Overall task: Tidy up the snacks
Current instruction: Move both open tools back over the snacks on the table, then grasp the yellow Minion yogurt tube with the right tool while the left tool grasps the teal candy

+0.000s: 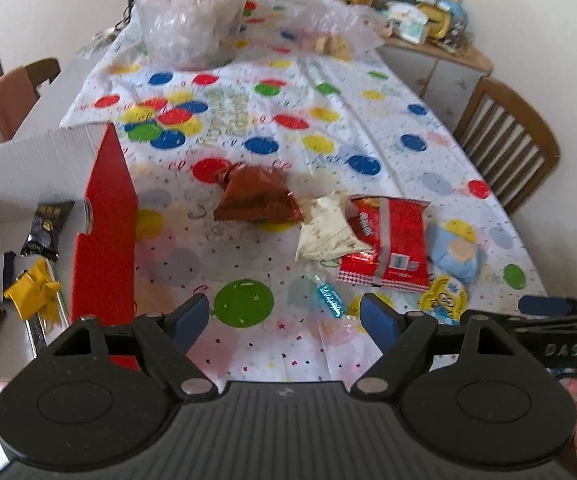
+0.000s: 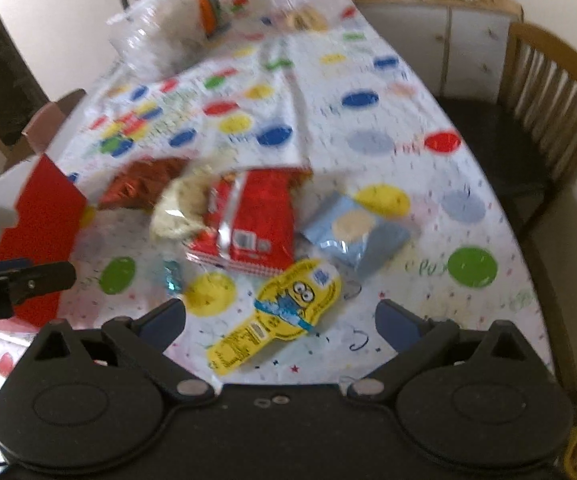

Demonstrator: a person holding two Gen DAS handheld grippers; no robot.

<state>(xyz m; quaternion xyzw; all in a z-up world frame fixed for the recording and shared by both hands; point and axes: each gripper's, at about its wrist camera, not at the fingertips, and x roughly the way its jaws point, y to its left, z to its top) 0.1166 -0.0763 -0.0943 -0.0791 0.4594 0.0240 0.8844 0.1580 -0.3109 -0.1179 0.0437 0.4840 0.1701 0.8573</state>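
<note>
Snacks lie loose on the balloon-print tablecloth [image 1: 248,240]: a brown foil pouch [image 1: 256,196], a cream pouch [image 1: 328,228], a red chip bag [image 1: 388,240], a light blue pack [image 1: 454,254], a small teal candy [image 1: 330,294] and a yellow Minions pack [image 2: 284,312]. A red and white box [image 1: 104,220] stands open at the left and holds a black packet [image 1: 46,226] and a yellow wrapper [image 1: 34,290]. My left gripper [image 1: 284,316] is open and empty above the cloth, near the box. My right gripper [image 2: 280,320] is open and empty over the Minions pack.
Clear plastic bags [image 1: 188,16] sit at the far end of the table. A wooden chair [image 1: 508,136] stands at the right, another [image 1: 20,88] at the left. A sideboard [image 1: 440,68] with clutter stands behind the table.
</note>
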